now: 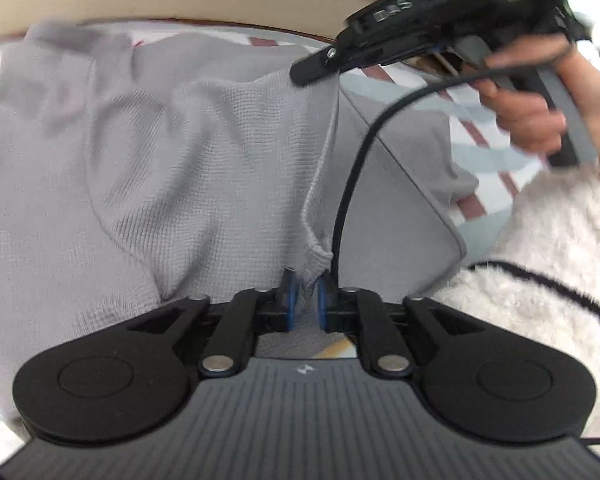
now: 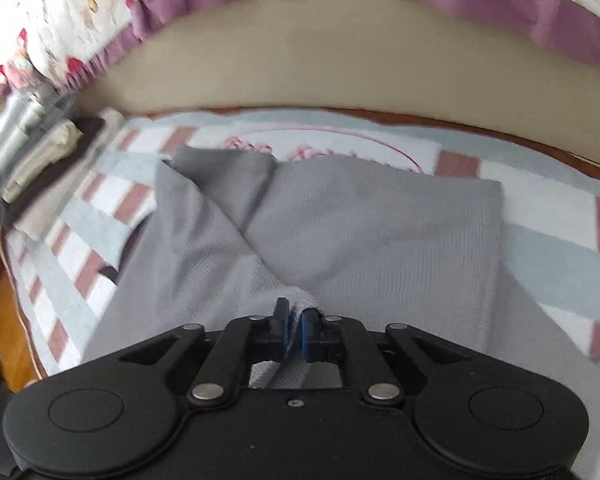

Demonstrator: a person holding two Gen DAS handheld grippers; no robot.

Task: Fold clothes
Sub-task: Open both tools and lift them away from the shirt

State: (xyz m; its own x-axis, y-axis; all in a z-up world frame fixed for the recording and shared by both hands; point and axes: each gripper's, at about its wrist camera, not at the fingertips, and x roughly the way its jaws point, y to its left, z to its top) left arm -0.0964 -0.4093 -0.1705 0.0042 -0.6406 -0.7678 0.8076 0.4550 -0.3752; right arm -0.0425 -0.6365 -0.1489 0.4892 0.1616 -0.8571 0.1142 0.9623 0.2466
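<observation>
A: Left wrist view first. What's in hand?

B: The left gripper has its fingers pinched on a hemmed corner of the grey garment, which lies spread over the striped bed cover. The right gripper, held in a person's hand, has its tip at the same hemmed edge farther up; that edge runs lifted between the two. A fluffy white garment sits just beside on the right.

A: And the right wrist view?

B: The right gripper has its fingers nearly together with a bunched bit of grey cloth between them, so I read that as a grasp. The garment lies partly folded on the bed cover, one flap crossing over. A stack of folded clothes waits at far left.

A: So which step?

B: I'd judge a fold is under way, both corners taken. Next calls for carrying both corners across together, edge taut, laying them flush, then releasing.
</observation>
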